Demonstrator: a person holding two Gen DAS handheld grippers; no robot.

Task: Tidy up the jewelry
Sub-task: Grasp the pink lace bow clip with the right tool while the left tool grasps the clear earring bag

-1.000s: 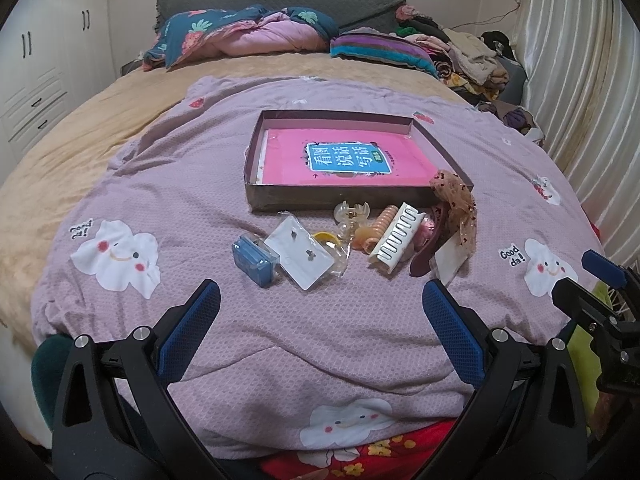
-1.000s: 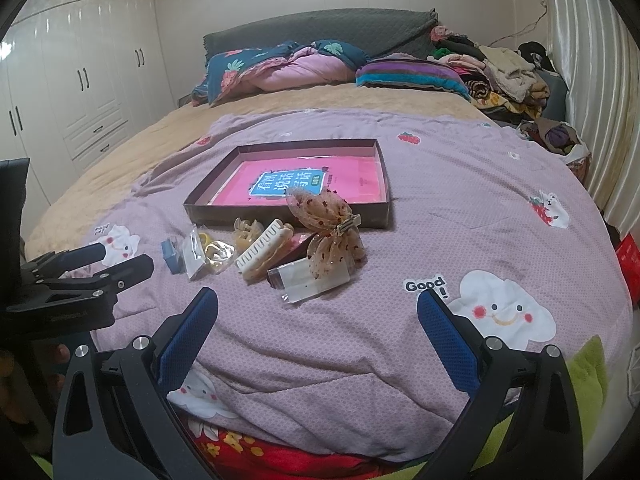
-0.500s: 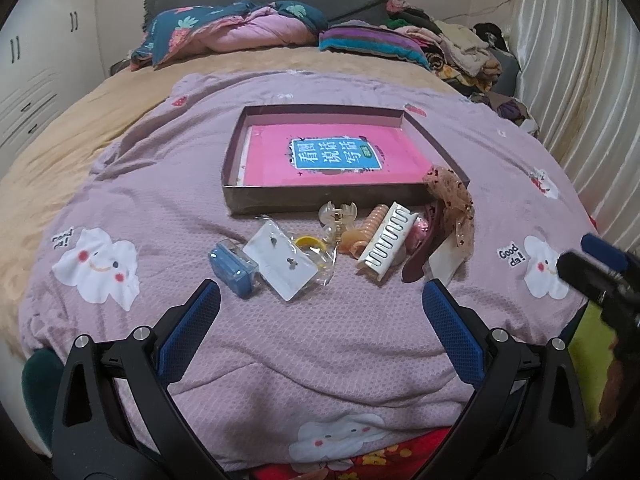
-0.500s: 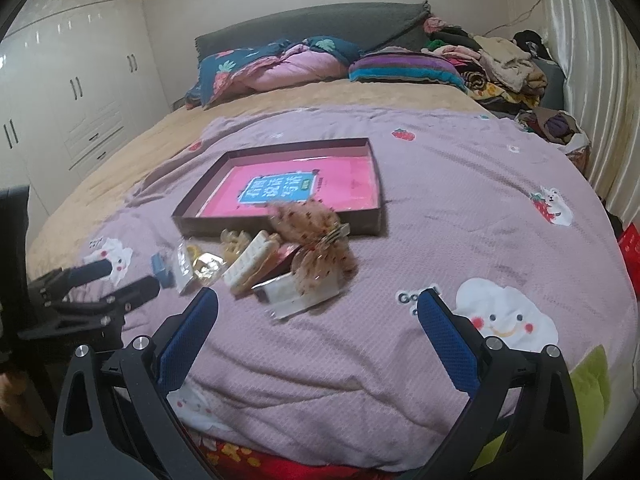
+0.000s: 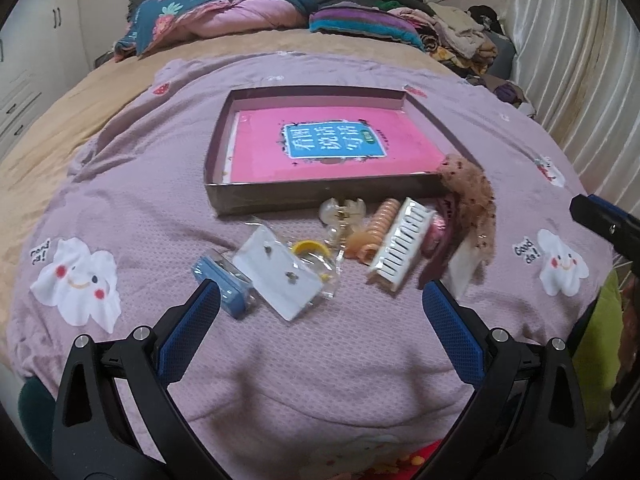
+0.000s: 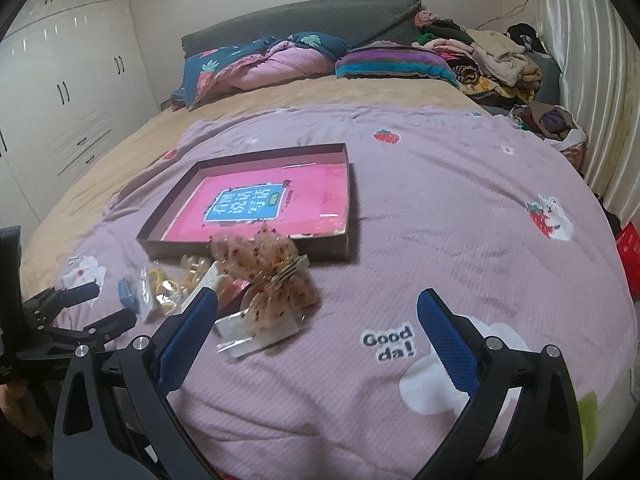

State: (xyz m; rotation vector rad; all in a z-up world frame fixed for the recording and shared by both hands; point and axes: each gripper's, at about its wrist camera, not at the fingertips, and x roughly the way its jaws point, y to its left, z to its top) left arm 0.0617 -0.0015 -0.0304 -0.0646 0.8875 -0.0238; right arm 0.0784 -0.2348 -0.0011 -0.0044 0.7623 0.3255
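Both grippers have come in closer to the bed since a second ago, so the pile of jewelry and hair pieces now sits larger in my left view, just past the left gripper [image 5: 320, 304], whose jaws stand wide apart with nothing between them. My right gripper [image 6: 318, 310] is likewise spread wide and empty, and its left finger now overlaps the near edge of the pile. Everything lies on a mauve quilt [image 5: 132, 208] printed with smiling clouds, spread over a tan blanket [image 6: 280, 92] on the bed; a grey headboard [image 6: 304, 12], rumpled bedding and a heap of clothes [image 6: 496, 60] sit at the far end, white wardrobes [image 6: 60, 92] to the left and a pale curtain [image 5: 580, 60] to the right. A shallow brown tray [image 5: 316, 194] holding a pink book [image 5: 332, 146] rests mid-quilt. Just in front of it lie a clear claw clip [image 5: 342, 210], an orange coil tie [image 5: 374, 228], a white comb clip [image 5: 402, 248], a yellow ring [image 5: 310, 248], an earring card [image 5: 280, 274], a small blue box [image 5: 230, 286] and a spotted mesh bow [image 6: 268, 280] leaning on the tray's corner. The items themselves have not shifted.
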